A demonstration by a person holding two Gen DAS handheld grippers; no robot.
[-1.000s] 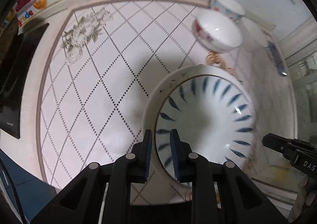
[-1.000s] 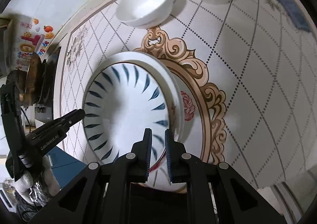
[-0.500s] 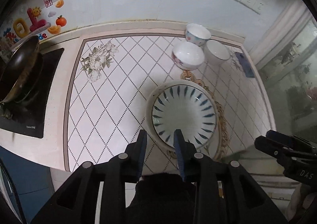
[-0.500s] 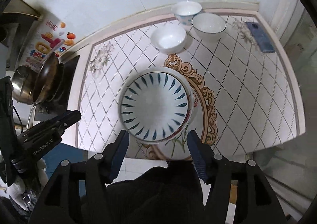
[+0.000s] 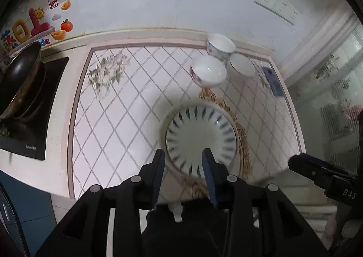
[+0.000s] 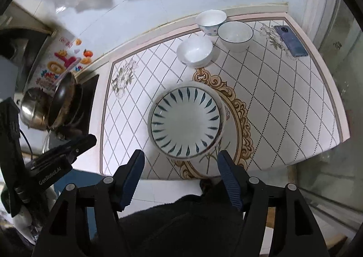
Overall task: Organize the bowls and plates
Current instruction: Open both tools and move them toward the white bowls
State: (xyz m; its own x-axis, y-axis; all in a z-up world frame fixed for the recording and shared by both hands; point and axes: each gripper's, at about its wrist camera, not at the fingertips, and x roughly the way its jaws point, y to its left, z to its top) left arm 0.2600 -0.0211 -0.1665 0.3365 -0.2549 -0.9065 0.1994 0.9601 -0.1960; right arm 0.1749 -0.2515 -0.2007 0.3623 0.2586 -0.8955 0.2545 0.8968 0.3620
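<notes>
Kitchen counter with white diamond-pattern tiles (image 6: 283, 89), seen from above. Wide white plate with blue leaf-stroke rim (image 6: 186, 120) at frame centre, on gold-scroll oval motif. Three small white bowls (image 6: 195, 51) clustered at upper centre-right. Left gripper (image 5: 183, 166) jaws apart, empty. Right gripper (image 6: 181, 173) jaws wide, empty. Dark wok (image 6: 62, 98) at left edge.

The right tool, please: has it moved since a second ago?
Yes. The right tool has opened and pulled back off the blue-patterned plate, toward the counter's near edge.

Three bowls (image 6: 194, 51) behind stacked plates (image 6: 186, 120)
</notes>
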